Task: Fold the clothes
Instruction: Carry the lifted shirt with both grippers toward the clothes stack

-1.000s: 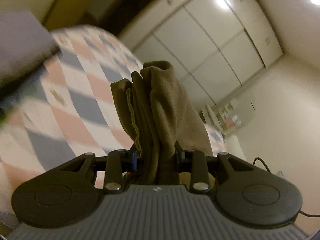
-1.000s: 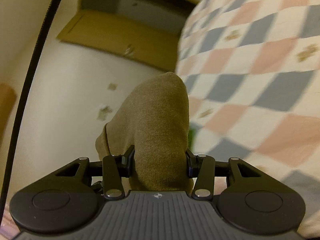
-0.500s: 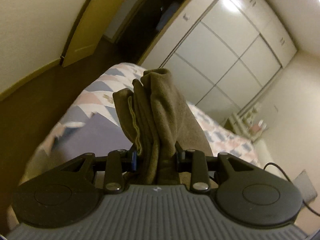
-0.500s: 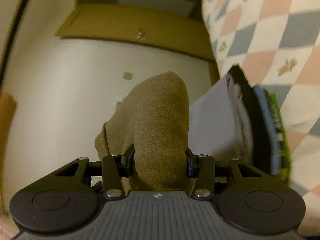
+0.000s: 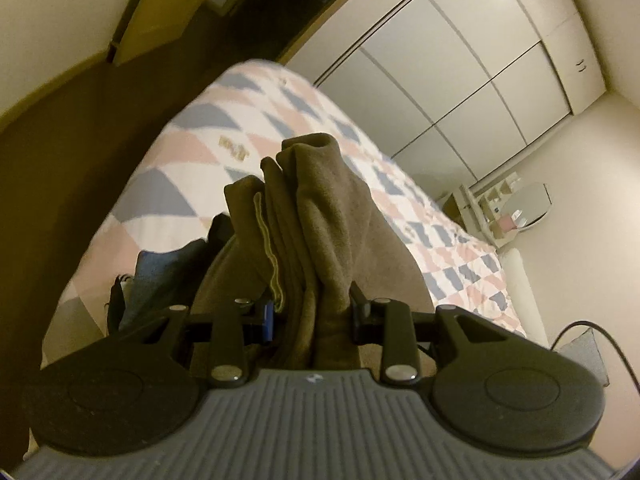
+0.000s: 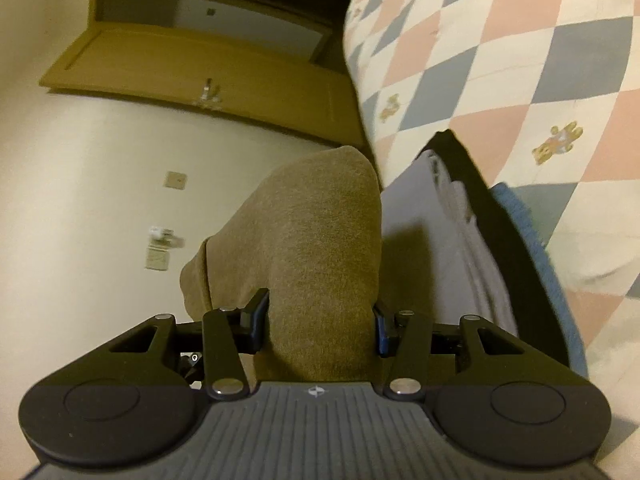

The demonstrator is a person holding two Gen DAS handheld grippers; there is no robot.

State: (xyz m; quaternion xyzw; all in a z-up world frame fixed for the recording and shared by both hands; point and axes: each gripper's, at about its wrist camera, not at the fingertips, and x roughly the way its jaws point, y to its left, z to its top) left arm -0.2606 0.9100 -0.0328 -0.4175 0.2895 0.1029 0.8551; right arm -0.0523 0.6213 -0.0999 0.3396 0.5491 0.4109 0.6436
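Note:
A brown fleece garment (image 5: 320, 216) is bunched in several folds between the jaws of my left gripper (image 5: 312, 312), which is shut on it and holds it above the checkered bed (image 5: 192, 148). The same brown garment (image 6: 320, 232) fills my right gripper (image 6: 320, 320), which is also shut on it. A stack of folded clothes (image 6: 472, 232), grey, black and blue, lies on the bed just right of the right gripper. It shows as dark and blue cloth in the left wrist view (image 5: 160, 272), lower left of the garment.
The bed's quilt (image 6: 520, 60) has pink, blue and white diamonds with small bears. A wooden door (image 6: 200, 76) and dark floor (image 5: 60, 160) lie beyond the bed's edge. White wardrobe doors (image 5: 460, 60) and a dresser with a mirror (image 5: 516, 208) stand at the far side.
Both grippers have swung with the garment still held. The left view has dropped toward the bed. The folded stack has come closer beside the right gripper.

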